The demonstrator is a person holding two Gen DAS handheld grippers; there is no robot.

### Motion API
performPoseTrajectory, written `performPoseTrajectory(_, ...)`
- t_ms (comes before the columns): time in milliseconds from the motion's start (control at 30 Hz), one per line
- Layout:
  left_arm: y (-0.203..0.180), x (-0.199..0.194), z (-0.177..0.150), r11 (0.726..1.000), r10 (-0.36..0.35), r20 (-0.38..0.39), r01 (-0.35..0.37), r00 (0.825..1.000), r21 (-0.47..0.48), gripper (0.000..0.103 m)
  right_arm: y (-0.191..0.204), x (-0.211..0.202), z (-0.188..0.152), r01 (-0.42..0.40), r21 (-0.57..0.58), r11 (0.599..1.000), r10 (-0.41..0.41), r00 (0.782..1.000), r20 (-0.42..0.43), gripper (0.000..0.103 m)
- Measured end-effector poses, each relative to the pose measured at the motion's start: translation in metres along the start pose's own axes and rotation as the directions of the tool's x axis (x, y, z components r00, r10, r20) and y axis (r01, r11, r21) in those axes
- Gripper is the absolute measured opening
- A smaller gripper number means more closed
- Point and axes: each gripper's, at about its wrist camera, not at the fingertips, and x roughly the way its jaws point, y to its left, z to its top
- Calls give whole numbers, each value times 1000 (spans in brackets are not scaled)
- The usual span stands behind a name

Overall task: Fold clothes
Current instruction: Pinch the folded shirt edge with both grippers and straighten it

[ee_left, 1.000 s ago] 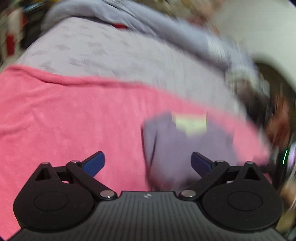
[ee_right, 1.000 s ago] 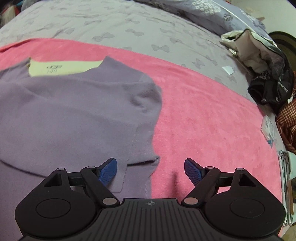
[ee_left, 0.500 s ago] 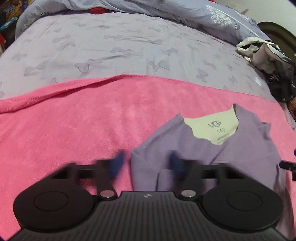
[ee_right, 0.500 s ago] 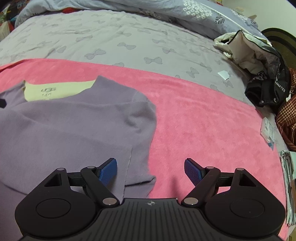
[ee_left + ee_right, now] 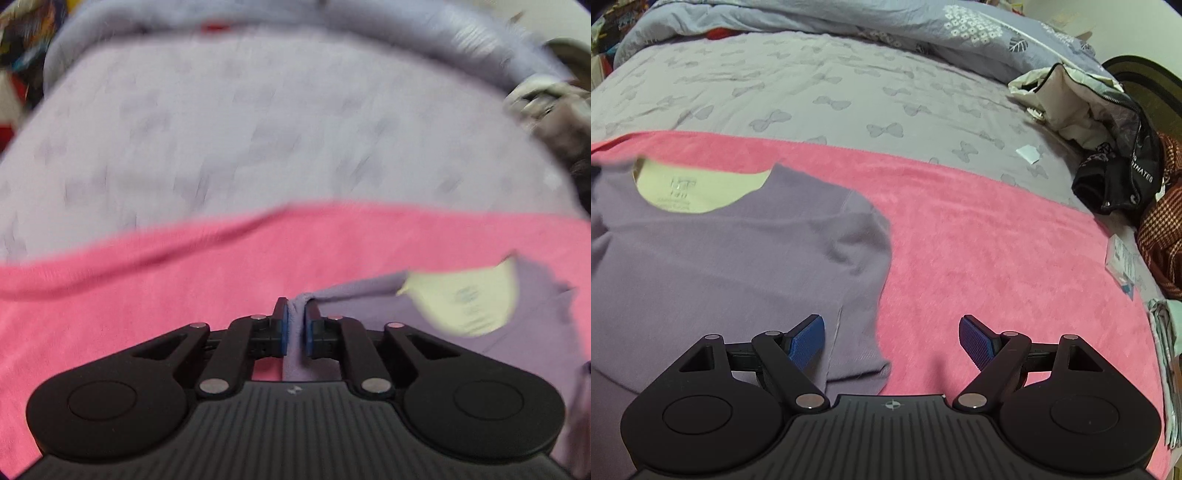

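Observation:
A purple knit top [image 5: 738, 251] lies flat on a pink blanket [image 5: 997, 240], its cream neck label [image 5: 698, 188] facing up. In the blurred left wrist view, my left gripper [image 5: 295, 314] pinches a raised fold of the top's left shoulder edge between its blue pads; its jaws are opening slightly, with the fabric still pressed between them. The rest of the top [image 5: 539, 306] stretches off to the right. My right gripper [image 5: 892, 338] hovers open over the top's right edge. Its left finger is above the fabric and its right finger above bare blanket.
The blanket covers a bed with a grey bow-patterned sheet [image 5: 812, 92] and a bunched duvet [image 5: 886, 22] at the back. A heap of clothes and a dark bag [image 5: 1108, 140] sits at the right edge, with a small packet [image 5: 1123, 262] and a paper scrap [image 5: 1028, 153] nearby.
My left gripper went from wide open to closed, moving onto the top's left shoulder and lifting a fold of it. The right gripper stayed open and barely moved.

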Motion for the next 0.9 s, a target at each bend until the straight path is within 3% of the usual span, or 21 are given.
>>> performPoseTrajectory(33,12,3,0,994,-41,-9,40,999,-97,20,-1,1,1,1,-5,1000,-1,1000,4,80)
performPoseTrajectory(67,29,2,1,965,-111,-4,107,994,-238,21,-1,1,2,1,-10,1000,-1,1000,6,80)
performPoseTrajectory(133,66,-5,-5,843,-205,73,214,976,-493,21,-2,1,1,0,-18,1000,0,1000,11,80)
performPoseTrajectory(167,77,-12,-6,820,-174,99,200,980,-536,21,-2,1,0,0,-19,1000,0,1000,13,80)
performPoseTrajectory(200,83,-21,-4,844,-90,98,128,991,-521,15,-2,0,-1,-1,-16,1000,1,1000,11,80)
performPoseTrajectory(267,76,-41,-2,931,60,114,-14,992,-364,15,-3,0,-5,-3,-10,1000,3,1000,5,80)
performPoseTrajectory(333,52,-58,-8,990,74,136,-56,988,-132,27,0,-2,-8,-5,-15,1000,5,1000,8,80)
performPoseTrajectory(367,36,-63,-14,998,57,132,-56,990,-15,34,2,-4,-9,-5,-22,1000,5,1000,12,80)
performPoseTrajectory(433,3,-74,-28,980,18,119,-42,993,197,59,9,-8,-13,-4,-46,999,5,1000,27,80)
performPoseTrajectory(533,-40,-81,-56,920,-53,89,14,995,391,73,25,-19,-13,-12,-111,994,22,995,92,80)
performPoseTrajectory(600,-61,-71,-66,897,-33,60,3,998,443,74,38,-20,-7,-27,-154,988,44,993,107,78)
performPoseTrajectory(667,-72,-51,-75,886,25,17,-31,1000,463,74,42,-8,-3,-48,-129,990,55,997,52,72)
performPoseTrajectory(733,-73,-36,-83,896,70,12,-68,997,440,75,45,6,2,-67,-101,993,66,998,-6,45)
performPoseTrajectory(767,-70,-38,-83,913,63,23,-67,998,402,74,47,12,4,-76,-87,993,73,997,-35,28)
performPoseTrajectory(867,-61,-47,-84,937,75,35,-83,997,339,74,46,13,8,-86,-44,995,83,995,-49,22)
performPoseTrajectory(900,-59,-51,-86,938,90,49,-101,995,332,74,44,9,10,-86,-29,996,85,996,-40,11)
